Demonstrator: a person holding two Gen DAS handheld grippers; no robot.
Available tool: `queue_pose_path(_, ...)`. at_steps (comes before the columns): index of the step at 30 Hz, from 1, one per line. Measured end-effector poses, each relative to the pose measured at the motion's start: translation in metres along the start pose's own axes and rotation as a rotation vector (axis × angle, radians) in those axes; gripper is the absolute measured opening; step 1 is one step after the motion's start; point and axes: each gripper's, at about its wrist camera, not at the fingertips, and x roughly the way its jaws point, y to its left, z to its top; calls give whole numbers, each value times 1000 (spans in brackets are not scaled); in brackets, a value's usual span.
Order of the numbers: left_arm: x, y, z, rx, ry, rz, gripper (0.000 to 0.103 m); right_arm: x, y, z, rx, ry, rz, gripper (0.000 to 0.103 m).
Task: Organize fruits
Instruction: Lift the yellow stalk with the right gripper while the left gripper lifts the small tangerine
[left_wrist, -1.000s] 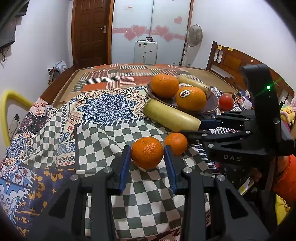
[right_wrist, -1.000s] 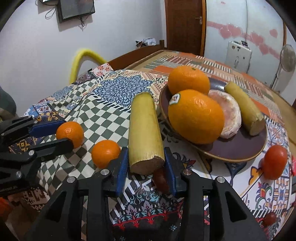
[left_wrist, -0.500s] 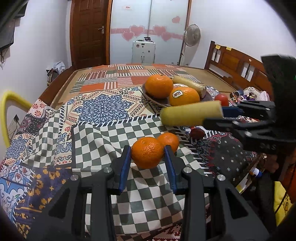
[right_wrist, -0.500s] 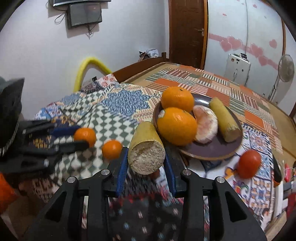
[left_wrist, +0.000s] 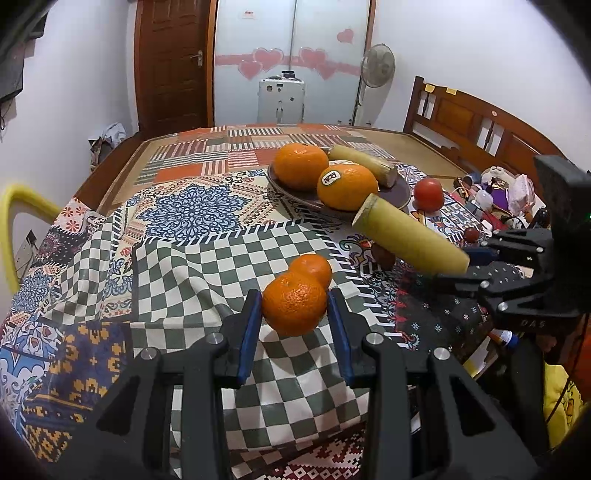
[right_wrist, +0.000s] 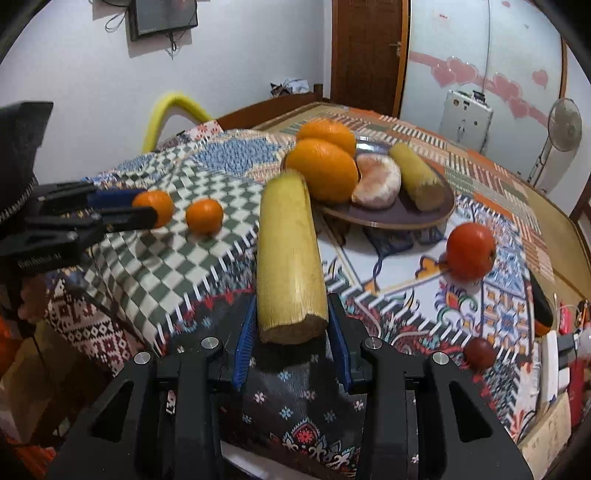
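My left gripper (left_wrist: 293, 317) is shut on a small mandarin (left_wrist: 294, 308) and holds it just above the checked cloth. A second mandarin (left_wrist: 312, 269) lies right behind it. My right gripper (right_wrist: 291, 334) is shut on a yellow sugarcane piece (right_wrist: 290, 254) and holds it in the air, pointing at the brown plate (right_wrist: 391, 216). The plate carries two big oranges (right_wrist: 321, 173), a peeled fruit (right_wrist: 378, 181) and another cane piece (right_wrist: 417, 175). In the left wrist view the held cane (left_wrist: 410, 240) hangs right of the plate (left_wrist: 400, 192).
A red tomato (right_wrist: 469, 251) lies on the cloth right of the plate. Small dark fruits (right_wrist: 480, 352) lie near the table's right edge. A yellow chair back (left_wrist: 14, 218) stands at the left. Clutter (left_wrist: 495, 192) sits at the far right.
My right gripper has lifted the cane piece off the cloth and swung it up and to the right. My left gripper has raised the mandarin slightly and stayed shut.
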Motion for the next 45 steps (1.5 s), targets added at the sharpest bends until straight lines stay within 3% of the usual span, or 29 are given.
queue_pose_path(6, 4, -1, -1, -4, 8, 0, 36, 0, -1, 1, -11, -9, -7, 35)
queue_pose_path(10, 7, -2, -1, -3, 13, 0, 36, 3, -3, 10, 6, -32, 1, 43)
queue_pose_path(23, 12, -2, 2, 1, 18, 2, 36, 34, -8, 40, 47, -26, 45, 46)
queue_pose_path(33, 8, -5, 7, 4, 7, 5, 36, 28, -11, 39, 52, -17, 81, 32)
queue_pose_path(40, -4, -19, 10, 21, -15, -11, 36, -4, -24, 12, 38, -18, -23, 31)
queue_pose_path(45, -5, -30, 13, 28, -22, -24, 36, -9, -33, 8, 45, 7, -30, 32)
